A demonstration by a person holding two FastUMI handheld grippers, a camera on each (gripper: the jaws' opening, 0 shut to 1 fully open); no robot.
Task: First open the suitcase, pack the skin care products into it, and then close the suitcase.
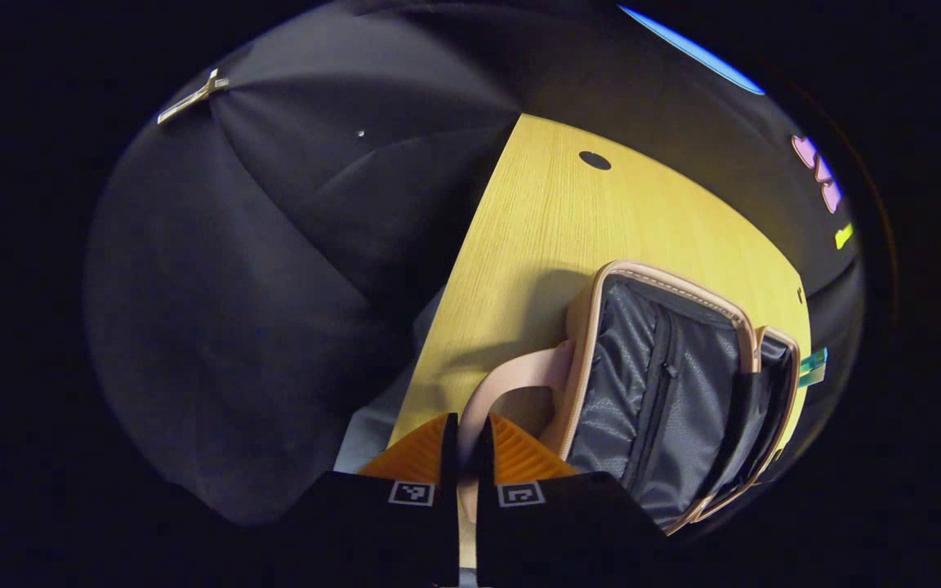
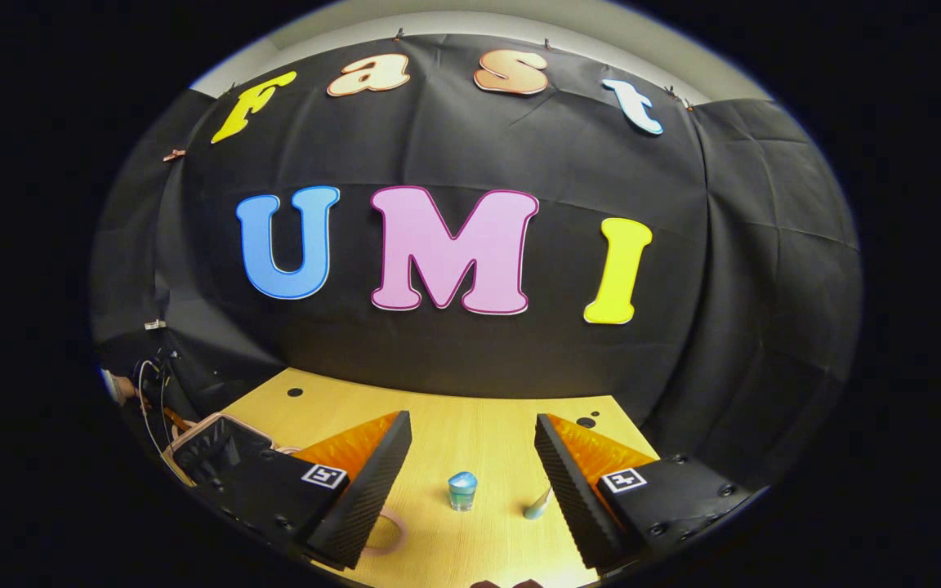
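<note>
— Two grippers, two different jobs, by the look of it. Which one has the suitcase?

— The left gripper [image 1: 462, 457]. In the left gripper view its orange fingers [image 1: 417, 453] are pinched nearly together at the bottom centre, with the pink handle [image 1: 511, 380] of the suitcase [image 1: 658, 384] running between them. The case lies just right of centre, lid up, dark lining and a zip pocket on show, on the yellow table [image 1: 568, 220].

— So it's open already?

— Judging from the exposed lining, yes. I'd say packing is the step in hand.

— And the other one?

— The right gripper [image 2: 470, 457] is spread wide and has nothing in it. In the right gripper view a small blue-capped jar [image 2: 462, 491] stands straight ahead, between the fingers but beyond their tips, near the bottom centre. Just right of it lies a pale tube [image 2: 537, 504], slanting up to the right, close against the right finger.

— Then the jar goes first?

— Likely. It sits dead on the gripper's line, upright, so a straight push forward and down would bracket it. The tube looks awkward, being so near that finger.

— Where's the case from there?

— Lower left of that same view, behind the left finger, its pink rim [image 2: 217, 422] peeking out. So whatever gets picked up must travel leftward.

— Anything one view adds?

— The right gripper view gives the jar and tube; the left gripper view gives the case's interior and the grip on the handle.
</note>
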